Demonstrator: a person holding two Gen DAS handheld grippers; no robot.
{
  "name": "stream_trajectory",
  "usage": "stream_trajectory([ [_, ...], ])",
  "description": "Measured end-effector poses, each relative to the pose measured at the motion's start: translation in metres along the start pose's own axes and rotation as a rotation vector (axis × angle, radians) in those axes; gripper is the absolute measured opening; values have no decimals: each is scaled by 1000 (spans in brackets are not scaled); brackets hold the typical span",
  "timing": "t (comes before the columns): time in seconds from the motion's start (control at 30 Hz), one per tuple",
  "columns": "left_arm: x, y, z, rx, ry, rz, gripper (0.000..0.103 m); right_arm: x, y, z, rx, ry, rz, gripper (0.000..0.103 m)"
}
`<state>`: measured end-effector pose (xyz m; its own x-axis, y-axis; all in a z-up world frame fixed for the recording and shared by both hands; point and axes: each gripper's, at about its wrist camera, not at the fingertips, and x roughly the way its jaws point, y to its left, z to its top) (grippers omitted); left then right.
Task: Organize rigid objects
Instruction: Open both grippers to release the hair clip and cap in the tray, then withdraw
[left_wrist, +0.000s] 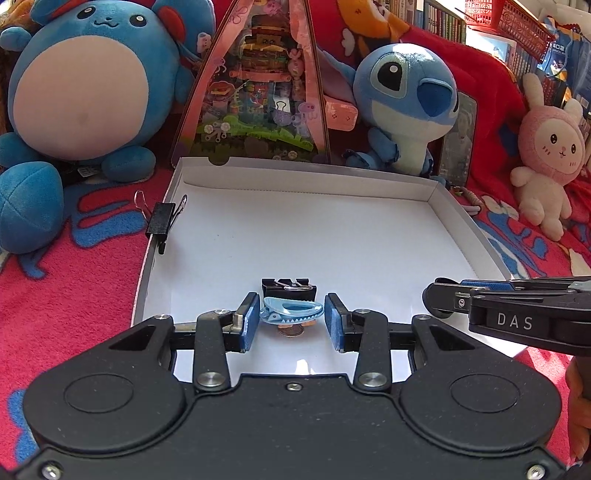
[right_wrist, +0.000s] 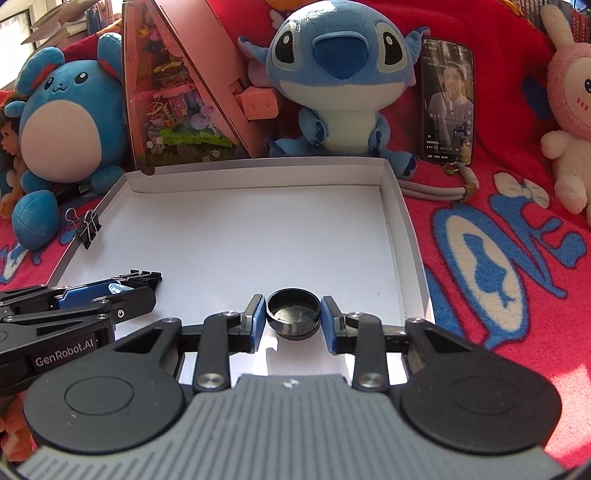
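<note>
A light blue shark-shaped hair clip (left_wrist: 291, 311) lies crosswise between the blue pads of my left gripper (left_wrist: 291, 321), which is shut on it just above the floor of the white tray (left_wrist: 306, 173). A black binder clip (left_wrist: 289, 288) rests right behind it, and a coin (left_wrist: 291, 331) shows beneath. My right gripper (right_wrist: 293, 321) is shut on a round black cap (right_wrist: 293, 312), open side up, over the tray's near right part (right_wrist: 258, 162). The two grippers are side by side: the right gripper (left_wrist: 439, 299) shows at the right edge, the left gripper (right_wrist: 155, 280) at the left.
A second black binder clip (left_wrist: 162, 221) (right_wrist: 88, 225) is clamped on the tray's left rim. Behind the tray stand a round blue plush (left_wrist: 81, 85), a pink triangular box (left_wrist: 255, 85), a blue Stitch plush (right_wrist: 332, 74) and a phone (right_wrist: 447, 99). A red blanket (right_wrist: 498, 240) lies underneath.
</note>
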<state>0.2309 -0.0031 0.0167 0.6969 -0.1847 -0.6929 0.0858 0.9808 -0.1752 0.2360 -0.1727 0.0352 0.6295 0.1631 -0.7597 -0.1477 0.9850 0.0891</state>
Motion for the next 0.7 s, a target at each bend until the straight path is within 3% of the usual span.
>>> stream_trajectory([
  [0.7,5,0,0,-6,-17,4,37,4,3,-1,-20,2,-10,38],
])
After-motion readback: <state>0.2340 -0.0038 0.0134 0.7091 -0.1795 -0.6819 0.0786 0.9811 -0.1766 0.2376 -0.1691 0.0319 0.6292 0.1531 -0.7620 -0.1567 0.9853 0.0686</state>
